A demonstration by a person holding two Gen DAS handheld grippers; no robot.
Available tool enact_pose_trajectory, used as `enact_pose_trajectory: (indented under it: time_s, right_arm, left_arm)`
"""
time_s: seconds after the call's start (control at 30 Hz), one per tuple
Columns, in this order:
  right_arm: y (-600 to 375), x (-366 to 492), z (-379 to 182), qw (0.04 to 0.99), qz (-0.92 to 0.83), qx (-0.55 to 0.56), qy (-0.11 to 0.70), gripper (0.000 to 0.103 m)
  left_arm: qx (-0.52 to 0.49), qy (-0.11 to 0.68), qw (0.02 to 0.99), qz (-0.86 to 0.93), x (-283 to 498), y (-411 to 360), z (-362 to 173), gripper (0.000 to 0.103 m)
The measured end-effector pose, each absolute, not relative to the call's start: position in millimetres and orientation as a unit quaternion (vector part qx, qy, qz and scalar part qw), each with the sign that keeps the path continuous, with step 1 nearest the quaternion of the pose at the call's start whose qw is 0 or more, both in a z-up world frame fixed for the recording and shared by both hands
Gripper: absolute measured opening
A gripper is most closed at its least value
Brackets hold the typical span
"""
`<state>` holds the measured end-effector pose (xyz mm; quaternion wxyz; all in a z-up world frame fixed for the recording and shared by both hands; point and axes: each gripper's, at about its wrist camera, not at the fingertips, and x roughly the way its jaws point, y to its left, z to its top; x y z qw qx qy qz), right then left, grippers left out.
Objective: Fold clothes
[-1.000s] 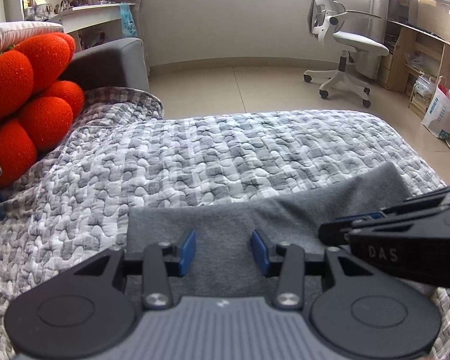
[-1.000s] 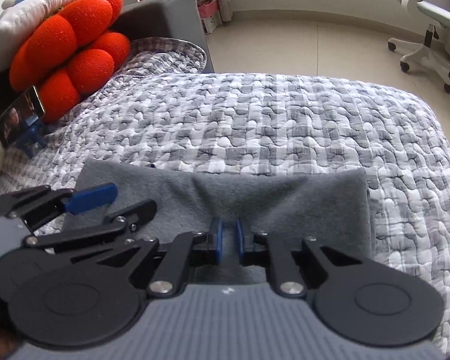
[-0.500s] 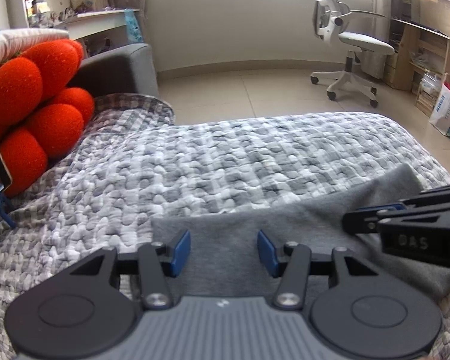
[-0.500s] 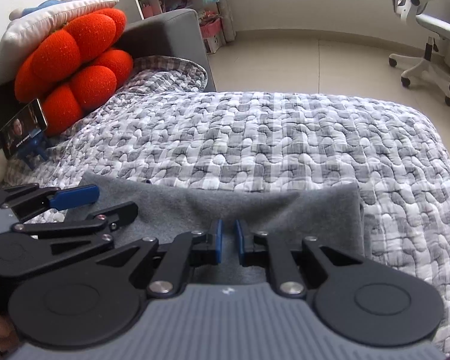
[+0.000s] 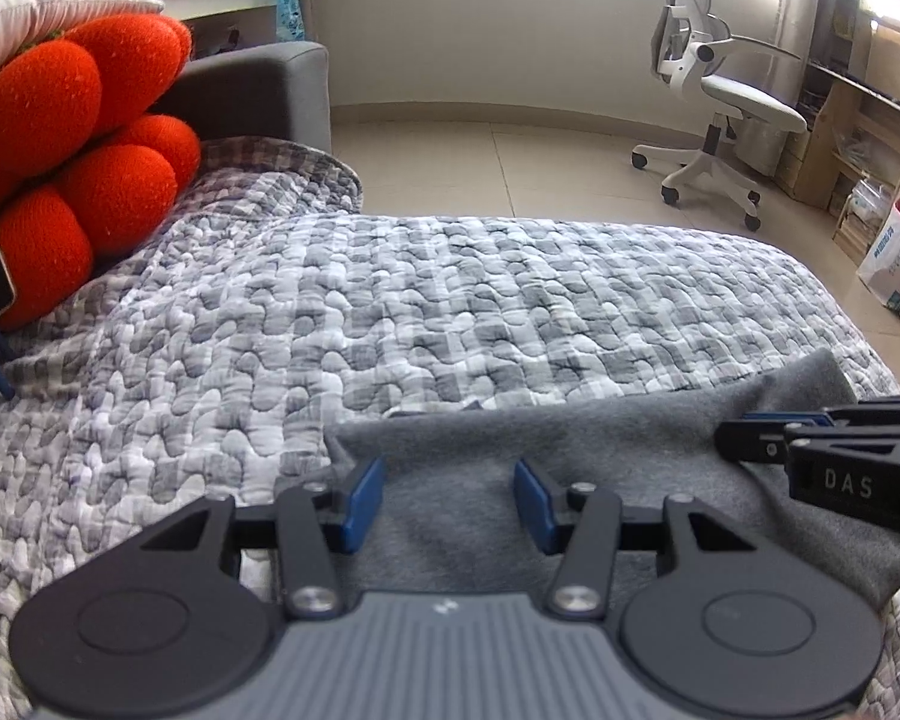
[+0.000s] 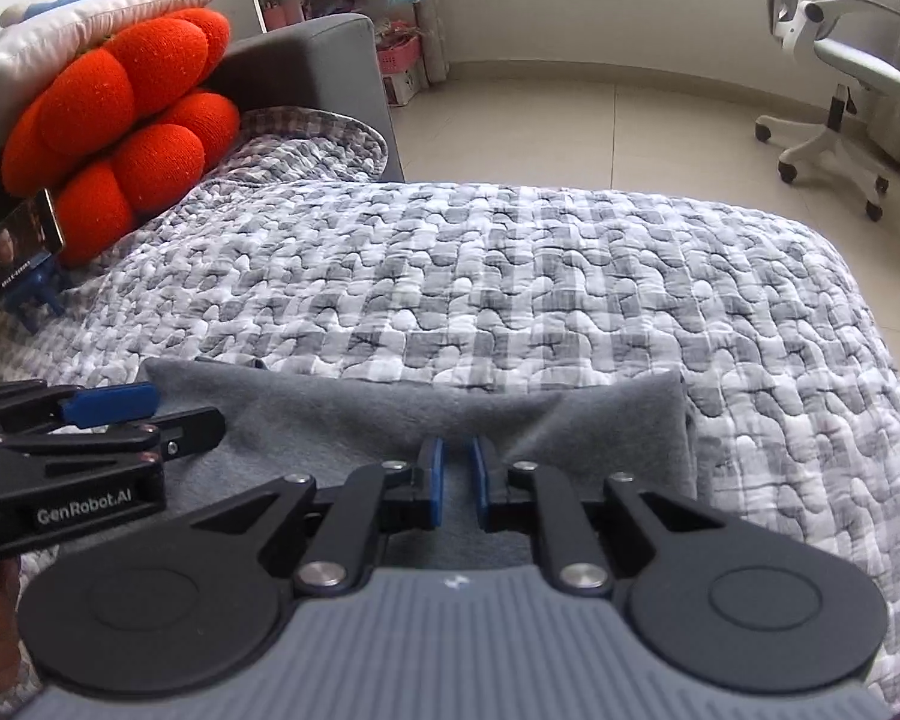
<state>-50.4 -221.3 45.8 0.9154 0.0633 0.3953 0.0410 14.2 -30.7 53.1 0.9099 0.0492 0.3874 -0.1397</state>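
My left gripper [image 5: 449, 499] sits low over the near edge of the grey garment [image 5: 600, 456], its blue pads spread wide with bare cloth showing between them; nothing is caught there. From the right wrist camera I see my right gripper [image 6: 455, 480] with its pads drawn in to a narrow slit over the same cloth. I cannot tell whether a fold of fabric is pinched in that slit or whether the pads merely hover above it, though the cloth creases up toward them. The garment [image 6: 570, 420] lies as a long flat band across the near side of the checked quilt [image 6: 540, 276], its right end squared off and its left end running under the left gripper [image 6: 114, 414]. Beyond it the quilt is bare as far as the orange cushion [image 6: 126, 120] and the phone on a blue stand [image 6: 15, 252] at the left. A white office chair [image 5: 720, 102] stands on the tiled floor further back
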Motion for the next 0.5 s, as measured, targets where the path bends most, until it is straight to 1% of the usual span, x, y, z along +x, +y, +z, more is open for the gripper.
enact_pose_trajectory:
  time_s: [0.1, 0.23, 0.33, 0.37, 0.4, 0.5]
  right_arm:
    - [-224.3, -50.0, 45.1, 0.915, 0.034, 0.063, 0.397, 0.015]
    - [-228.2, -49.5, 44.2, 0.915, 0.026, 0.062, 0.398, 0.015]
    - [-232.5, -49.4, 44.5, 0.915, 0.02, 0.067, 0.398, 0.012]
    - [-234.4, -49.5, 44.9, 0.915, 0.018, 0.07, 0.397, 0.01]
    - [-236.3, -49.6, 45.4, 0.915, 0.016, 0.073, 0.396, 0.009]
    - [-242.0, -50.0, 46.7, 0.916, 0.01, 0.083, 0.393, 0.009]
  left_arm:
    - [0.047, 0.383, 0.913, -0.13, 16.1, -23.1, 54.2, 0.051]
    - [0.073, 0.373, 0.921, -0.091, 18.5, -12.7, 53.5, 0.051]
    - [0.023, 0.401, 0.91, -0.097, 25.1, 3.1, 47.5, 0.051]
    - [0.014, 0.405, 0.909, -0.099, 26.4, 7.0, 46.2, 0.052]
    - [0.009, 0.407, 0.908, -0.099, 27.3, 9.5, 45.6, 0.052]
    - [0.002, 0.409, 0.907, -0.097, 27.9, 12.8, 45.0, 0.052]
